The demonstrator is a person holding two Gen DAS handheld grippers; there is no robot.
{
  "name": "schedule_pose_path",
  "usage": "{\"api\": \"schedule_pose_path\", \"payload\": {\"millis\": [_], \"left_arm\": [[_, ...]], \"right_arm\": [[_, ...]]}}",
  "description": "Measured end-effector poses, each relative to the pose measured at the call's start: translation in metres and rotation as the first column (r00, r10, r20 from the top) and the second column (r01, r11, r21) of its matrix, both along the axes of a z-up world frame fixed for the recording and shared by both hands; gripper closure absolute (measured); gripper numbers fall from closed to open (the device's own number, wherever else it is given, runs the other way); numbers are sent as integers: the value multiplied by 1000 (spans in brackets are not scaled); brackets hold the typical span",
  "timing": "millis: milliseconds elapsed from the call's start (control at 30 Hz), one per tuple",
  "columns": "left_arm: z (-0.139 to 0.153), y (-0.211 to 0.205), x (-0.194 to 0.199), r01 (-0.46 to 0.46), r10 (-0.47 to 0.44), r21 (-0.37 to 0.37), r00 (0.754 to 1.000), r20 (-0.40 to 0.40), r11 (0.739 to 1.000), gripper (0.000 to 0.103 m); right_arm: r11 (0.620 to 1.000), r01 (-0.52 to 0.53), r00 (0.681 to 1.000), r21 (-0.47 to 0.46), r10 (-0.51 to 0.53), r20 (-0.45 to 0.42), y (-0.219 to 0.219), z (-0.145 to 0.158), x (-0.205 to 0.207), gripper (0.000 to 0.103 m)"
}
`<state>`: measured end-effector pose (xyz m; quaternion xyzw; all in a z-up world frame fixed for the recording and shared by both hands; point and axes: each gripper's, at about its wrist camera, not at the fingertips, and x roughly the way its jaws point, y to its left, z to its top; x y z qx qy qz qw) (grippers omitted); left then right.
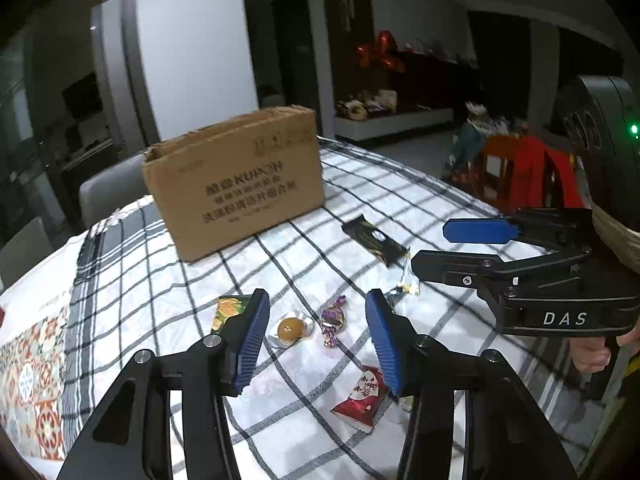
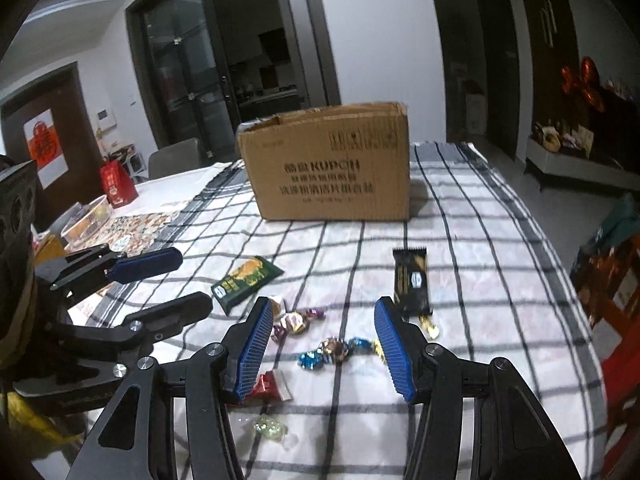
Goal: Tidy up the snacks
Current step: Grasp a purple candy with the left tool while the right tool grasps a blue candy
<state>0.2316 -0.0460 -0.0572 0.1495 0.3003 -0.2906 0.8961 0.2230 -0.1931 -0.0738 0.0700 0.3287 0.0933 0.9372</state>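
Several snacks lie on the checked tablecloth point(image 2: 460, 220) in front of an open cardboard box point(image 2: 332, 164) point(image 1: 236, 184). My left gripper point(image 1: 316, 336) hangs open above an orange candy point(image 1: 290, 329) and a purple candy point(image 1: 334, 322); a green packet point(image 1: 230, 312) shows partly behind its left finger, and a red packet point(image 1: 362, 400) lies nearer. My right gripper point(image 2: 324, 344) is open over a blue-and-brown wrapped candy point(image 2: 334, 352), with a black bar point(image 2: 412, 280) just beyond its right finger. Neither holds anything. Each gripper shows in the other's view: right gripper point(image 1: 444, 250), left gripper point(image 2: 192, 280).
A green packet point(image 2: 246, 278), a gold-purple candy point(image 2: 294, 322), a red packet point(image 2: 268, 386) and a clear green candy point(image 2: 272, 426) lie by the right gripper. A plastic container point(image 2: 86, 216) and red bag point(image 2: 118, 186) stand far left. The table edge curves at right.
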Motion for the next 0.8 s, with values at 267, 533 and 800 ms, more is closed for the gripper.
{"api": "schedule_pose_path", "payload": {"millis": [267,533,800], "left_arm": [[-24,-11,22,80,-78,38,996,-53,996,64],[-53,-22,45,143,-132,60,979,-153,988,69],[-65,-28,53,164,-149,74,973,-174,984,70]], "right_arm": [[998,27,994,63,-20,-108,2,-35,14,54],[994,49,987,103,-32,-156,2,-54,26,59],[994,48,983,102,-30,-179,3,-63,34,61]]}}
